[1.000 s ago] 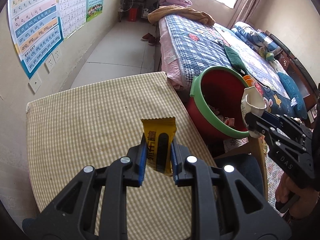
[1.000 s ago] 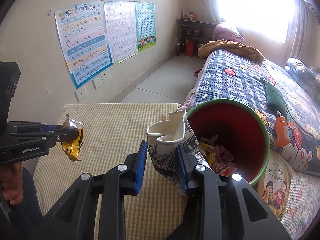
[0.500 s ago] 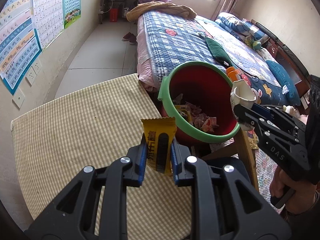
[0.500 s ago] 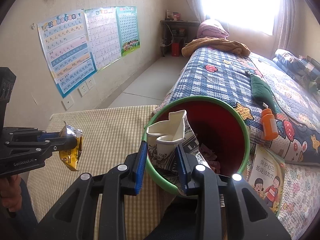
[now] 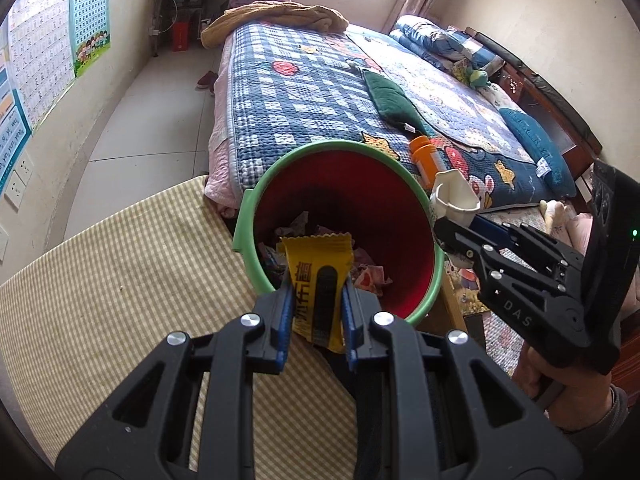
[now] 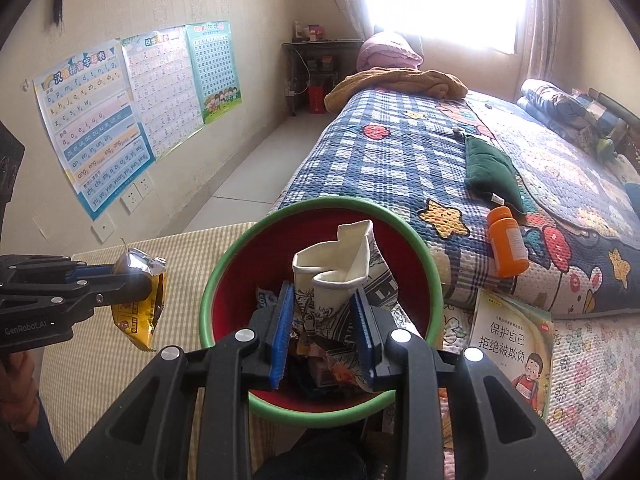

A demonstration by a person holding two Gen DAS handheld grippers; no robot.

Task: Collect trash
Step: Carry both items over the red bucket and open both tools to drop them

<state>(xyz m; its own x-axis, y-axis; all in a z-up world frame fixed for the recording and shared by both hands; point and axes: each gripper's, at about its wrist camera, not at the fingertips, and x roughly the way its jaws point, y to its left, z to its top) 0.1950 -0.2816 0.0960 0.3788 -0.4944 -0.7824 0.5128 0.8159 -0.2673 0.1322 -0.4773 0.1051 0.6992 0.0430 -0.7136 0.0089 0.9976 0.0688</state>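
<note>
The left gripper (image 5: 316, 304) has its jaws clamped on a yellow snack wrapper (image 5: 318, 280), held over the near rim of the red bucket (image 5: 360, 200) with the green rim. The right gripper (image 6: 324, 320) grips a crumpled paper cup (image 6: 340, 264) above the bucket's mouth. Wrappers lie inside, beside the checked desk (image 5: 100, 300).

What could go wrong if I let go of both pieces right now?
The yellow wrapper in the left gripper looks, from the right wrist view, still over the checked table beside the bin's green rim, so it might miss. The crushed paper cup in the right gripper seems over the bin and safer.
</note>
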